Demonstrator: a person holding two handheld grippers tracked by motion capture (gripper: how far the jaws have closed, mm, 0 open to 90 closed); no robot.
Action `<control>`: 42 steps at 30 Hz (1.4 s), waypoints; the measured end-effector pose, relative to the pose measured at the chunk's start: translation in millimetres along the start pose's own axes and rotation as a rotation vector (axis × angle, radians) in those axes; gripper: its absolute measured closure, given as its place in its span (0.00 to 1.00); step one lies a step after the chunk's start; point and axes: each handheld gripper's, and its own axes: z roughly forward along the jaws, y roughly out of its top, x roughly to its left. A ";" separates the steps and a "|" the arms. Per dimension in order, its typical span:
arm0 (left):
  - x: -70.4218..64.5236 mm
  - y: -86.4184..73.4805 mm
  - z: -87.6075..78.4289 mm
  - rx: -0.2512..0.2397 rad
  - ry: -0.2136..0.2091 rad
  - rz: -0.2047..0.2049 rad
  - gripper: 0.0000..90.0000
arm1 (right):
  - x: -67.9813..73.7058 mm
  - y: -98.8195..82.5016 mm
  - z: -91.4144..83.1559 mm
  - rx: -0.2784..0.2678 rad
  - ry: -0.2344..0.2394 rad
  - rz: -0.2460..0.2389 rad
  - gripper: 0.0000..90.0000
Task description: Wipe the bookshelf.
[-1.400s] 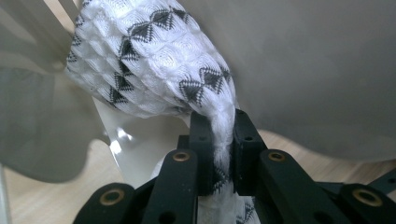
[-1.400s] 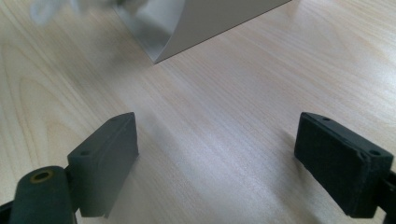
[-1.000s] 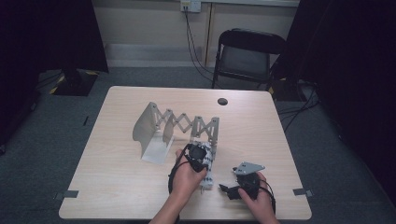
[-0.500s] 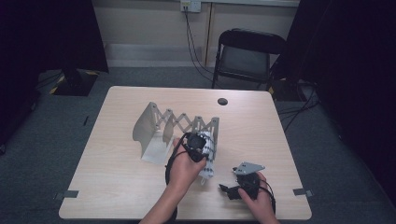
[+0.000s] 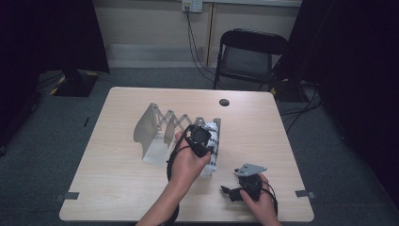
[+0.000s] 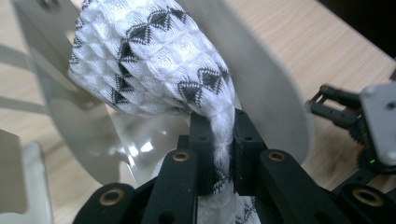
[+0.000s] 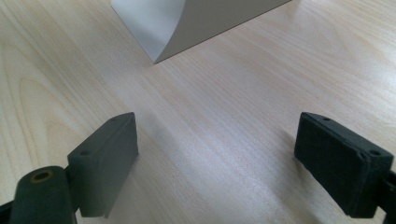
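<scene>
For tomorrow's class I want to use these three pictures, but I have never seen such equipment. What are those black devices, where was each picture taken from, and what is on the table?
No robot here: a person sits at a wooden table holding a hand-operated gripper in each hand. The high view looks down from above. The other two pictures come from cameras riding on the grippers, looking along their black jaws. On the table stands a grey folding rack with zigzag arms. The left gripper has its jaws shut on a white cloth with a black diamond pattern, held against the rack. The right gripper rests low over bare wood, jaws wide open, holding nothing.
</scene>
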 end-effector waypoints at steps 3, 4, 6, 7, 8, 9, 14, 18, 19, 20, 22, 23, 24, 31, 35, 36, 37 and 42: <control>-0.1 -10.3 10.3 0.018 -0.005 -0.004 0.91 | 0.1 0.0 0.0 0.001 0.001 0.000 0.14; 0.2 -13.4 13.8 0.028 -0.005 0.000 0.91 | 0.0 0.0 0.0 0.000 0.000 -0.001 0.14; 0.6 -19.6 20.9 0.039 -0.011 -0.013 0.91 | 0.0 0.0 0.0 0.000 0.000 -0.001 0.14; 1.2 -22.3 24.2 0.048 -0.014 -0.015 0.91 | 0.0 0.0 0.0 0.000 0.000 -0.001 0.14; 1.6 -25.0 27.1 0.054 -0.014 -0.018 0.91 | 0.0 0.0 0.0 0.000 0.000 -0.001 0.14; 1.8 -27.5 30.1 0.058 -0.016 -0.021 0.91 | 0.0 0.0 0.0 0.000 0.000 -0.001 0.14; 3.1 -37.9 42.3 0.080 -0.024 -0.036 0.91 | -0.1 0.0 0.0 0.000 0.000 -0.001 0.14; 4.5 -44.8 50.3 0.097 -0.024 -0.039 0.91 | -0.1 -0.1 -0.1 0.000 0.001 -0.002 0.14; 4.7 -46.3 51.9 0.099 -0.026 -0.041 0.91 | -0.1 -0.1 -0.1 0.001 0.001 -0.002 0.14; 5.3 -47.6 53.1 0.101 -0.023 -0.040 0.91 | -0.1 -0.1 -0.1 0.001 0.001 -0.002 0.14; 6.1 -49.6 55.1 0.107 -0.021 -0.044 0.91 | -0.1 -0.1 -0.1 0.000 0.001 -0.002 0.14; 6.6 -50.4 55.7 0.108 -0.021 -0.045 0.91 | -0.1 -0.1 -0.1 0.001 0.001 -0.002 0.14; 7.2 -51.2 56.4 0.111 -0.019 -0.044 0.91 | -0.1 -0.1 -0.1 0.000 0.001 -0.002 0.14; 11.5 -57.4 59.9 0.129 0.007 -0.044 0.91 | -0.1 -0.1 -0.1 0.000 0.001 -0.002 0.14; 16.5 -64.6 60.3 0.136 0.024 -0.054 0.91 | -0.1 -0.1 0.0 0.000 0.001 -0.002 0.14; 17.6 -65.7 60.0 0.139 0.023 -0.053 0.91 | -0.1 -0.1 -0.1 0.001 0.001 -0.002 0.14; 17.6 -65.7 60.0 0.139 0.023 -0.053 0.91 | -0.1 -0.1 0.0 0.001 0.001 -0.002 0.14; 22.6 -72.8 56.8 0.145 0.023 -0.068 0.91 | -0.1 -0.1 -0.1 0.001 0.001 -0.002 0.14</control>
